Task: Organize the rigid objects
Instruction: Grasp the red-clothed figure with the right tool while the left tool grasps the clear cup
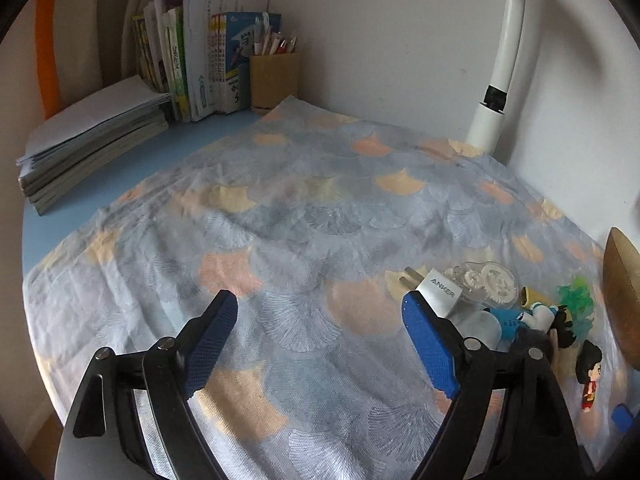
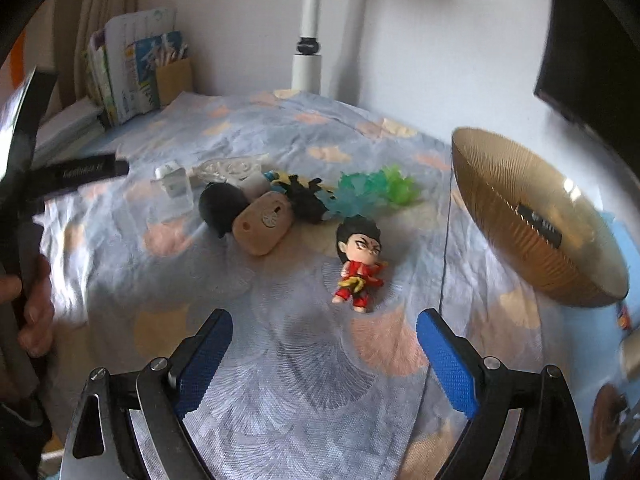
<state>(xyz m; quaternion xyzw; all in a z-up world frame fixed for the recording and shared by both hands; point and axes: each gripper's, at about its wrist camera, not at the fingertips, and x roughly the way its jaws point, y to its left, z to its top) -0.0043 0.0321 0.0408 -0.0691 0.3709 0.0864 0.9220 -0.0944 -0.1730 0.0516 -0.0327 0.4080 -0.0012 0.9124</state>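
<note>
A heap of small items lies on the patterned cloth (image 2: 304, 380): a red-suited figurine (image 2: 358, 264), a beige oval piece (image 2: 262, 224), a black lump (image 2: 222, 204), a white Anker charger (image 1: 440, 292), a clear correction-tape dispenser (image 1: 488, 280) and a green-blue translucent piece (image 2: 372, 190). A golden ribbed bowl (image 2: 536, 216) stands to their right. My right gripper (image 2: 324, 316) is open and empty, just short of the figurine. My left gripper (image 1: 320, 299) is open over bare cloth, its right finger next to the charger.
Stacked booklets (image 1: 92, 148), upright books (image 1: 200, 60) and a brown pen holder (image 1: 274, 80) line the back left. A white lamp post (image 1: 500, 80) rises at the wall. A dark screen (image 2: 592, 60) is at the far right. A hand (image 2: 36, 292) holds the left tool.
</note>
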